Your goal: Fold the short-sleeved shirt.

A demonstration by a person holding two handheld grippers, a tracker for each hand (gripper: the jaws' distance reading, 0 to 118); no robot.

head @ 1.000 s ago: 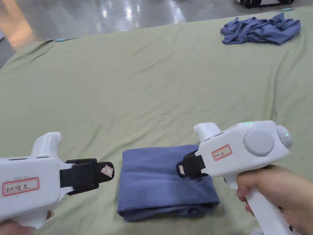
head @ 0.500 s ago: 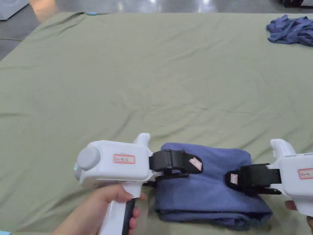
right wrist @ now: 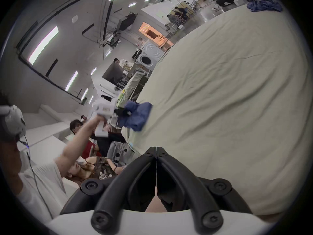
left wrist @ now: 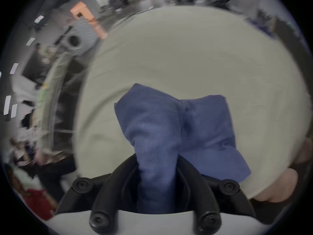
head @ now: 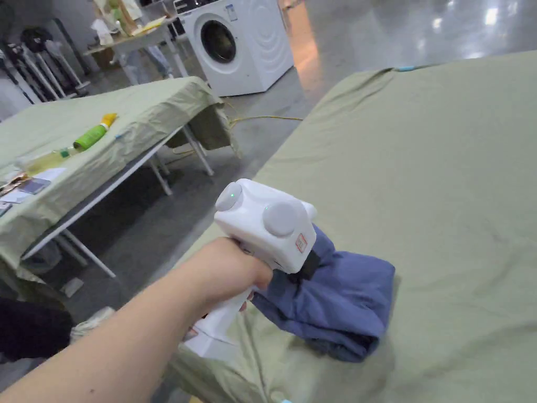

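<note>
The folded blue short-sleeved shirt (head: 335, 299) is lifted at the table's left edge, bunched and sagging. My left gripper (head: 307, 265) is shut on one end of it; in the left gripper view the blue cloth (left wrist: 157, 137) runs straight between both jaws of that gripper (left wrist: 158, 172). The right gripper (right wrist: 155, 151) hovers over the green table cover (right wrist: 228, 103) with its jaws pressed together and nothing in them. From the right gripper view, the left gripper (right wrist: 122, 112) holds the shirt (right wrist: 137, 115) off to the left.
A second crumpled blue garment (right wrist: 265, 5) lies at the table's far corner. To the left stand another green-covered table (head: 105, 131) with bottles and papers, and a white washing machine (head: 236, 44). Other people sit beyond the table's edge (right wrist: 94, 167).
The left gripper closed on the folded shirt and carried it toward the table's left edge. My head turned left, so the whole view shifted. The right gripper drew away from the shirt.
</note>
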